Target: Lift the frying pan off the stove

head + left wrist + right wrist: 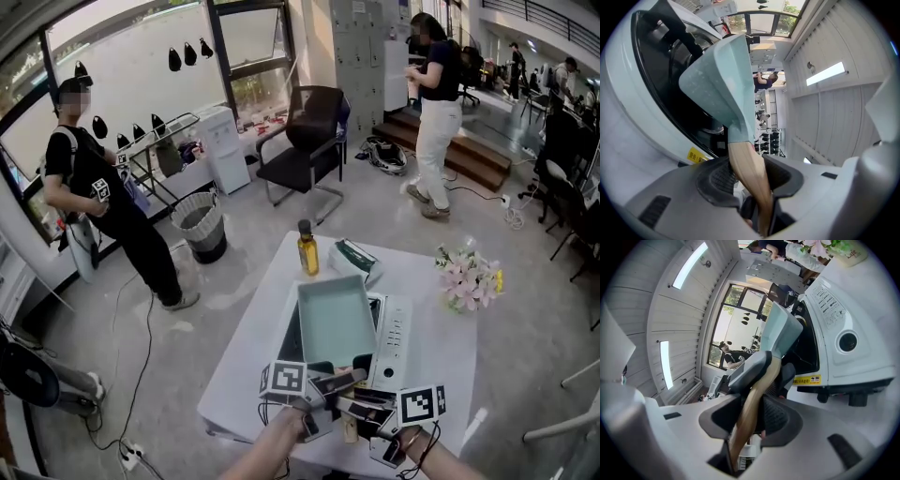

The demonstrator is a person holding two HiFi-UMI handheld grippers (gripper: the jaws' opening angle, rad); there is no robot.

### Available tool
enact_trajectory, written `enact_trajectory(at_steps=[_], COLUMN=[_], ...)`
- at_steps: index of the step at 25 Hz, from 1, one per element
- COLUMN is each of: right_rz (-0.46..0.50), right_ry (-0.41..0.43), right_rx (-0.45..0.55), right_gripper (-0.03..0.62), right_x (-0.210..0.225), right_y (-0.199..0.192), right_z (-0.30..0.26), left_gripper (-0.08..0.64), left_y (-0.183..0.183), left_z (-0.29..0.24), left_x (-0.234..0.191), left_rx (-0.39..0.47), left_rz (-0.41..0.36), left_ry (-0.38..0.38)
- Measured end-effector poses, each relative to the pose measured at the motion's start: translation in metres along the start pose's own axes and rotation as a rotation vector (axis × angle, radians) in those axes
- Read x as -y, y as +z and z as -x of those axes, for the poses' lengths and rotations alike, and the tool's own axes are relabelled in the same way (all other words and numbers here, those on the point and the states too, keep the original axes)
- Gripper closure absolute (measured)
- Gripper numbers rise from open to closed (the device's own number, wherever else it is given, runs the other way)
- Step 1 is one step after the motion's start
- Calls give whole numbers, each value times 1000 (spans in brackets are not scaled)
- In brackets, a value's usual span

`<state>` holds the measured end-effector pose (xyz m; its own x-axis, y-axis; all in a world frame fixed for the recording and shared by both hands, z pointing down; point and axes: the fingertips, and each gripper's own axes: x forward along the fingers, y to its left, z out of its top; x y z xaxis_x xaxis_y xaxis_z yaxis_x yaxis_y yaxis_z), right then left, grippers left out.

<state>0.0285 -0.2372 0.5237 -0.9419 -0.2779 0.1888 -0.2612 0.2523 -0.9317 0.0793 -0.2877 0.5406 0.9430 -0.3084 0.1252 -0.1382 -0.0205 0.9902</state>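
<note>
i am viewing a white table (272, 319) carrying a white stove (394, 342) with a black glass top. the frying pan (335, 319), square and pale green, is sitting over that glass, its wooden handle (740, 154) pointing back toward me. the left gripper (752, 168) is gripping the handle close to the pan body; in the left gripper view the wood is running straight between its two jaws and both ribbed pads are pressing on it. the right gripper (754, 413) is clamping the same handle further back, jaws closed on the wood, with the left gripper showing just ahead of it in the right gripper view. in both gripper views the pan is appearing tilted against the stove top. i am not able to tell whether its base is resting on the glass or standing just clear of it. beyond the stove, an oil bottle (307, 249) is standing upright near the far edge of the table, with a green and white packet (355, 260) lying just beside it. a bunch of pale flowers (469, 277) is resting at the right edge. on the floor beyond, a black chair (305, 141) and a waste bin (202, 225) are standing well apart. one person (103, 202) is standing by the windows and another (436, 103) is standing near the steps.
</note>
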Motion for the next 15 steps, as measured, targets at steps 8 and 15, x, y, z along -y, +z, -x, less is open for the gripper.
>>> enact_trajectory(at_steps=[8, 15], right_rz=[41, 90], right_ry=[12, 33], right_rx=[24, 44], right_gripper=[463, 465], right_x=[-11, -33], right_y=[2, 1], right_z=[0, 0], left_gripper=[402, 402], left_y=[2, -3], left_z=[5, 12], left_x=[12, 36], left_rx=[-4, -28], left_rz=[-84, -218], left_ry=[26, 63])
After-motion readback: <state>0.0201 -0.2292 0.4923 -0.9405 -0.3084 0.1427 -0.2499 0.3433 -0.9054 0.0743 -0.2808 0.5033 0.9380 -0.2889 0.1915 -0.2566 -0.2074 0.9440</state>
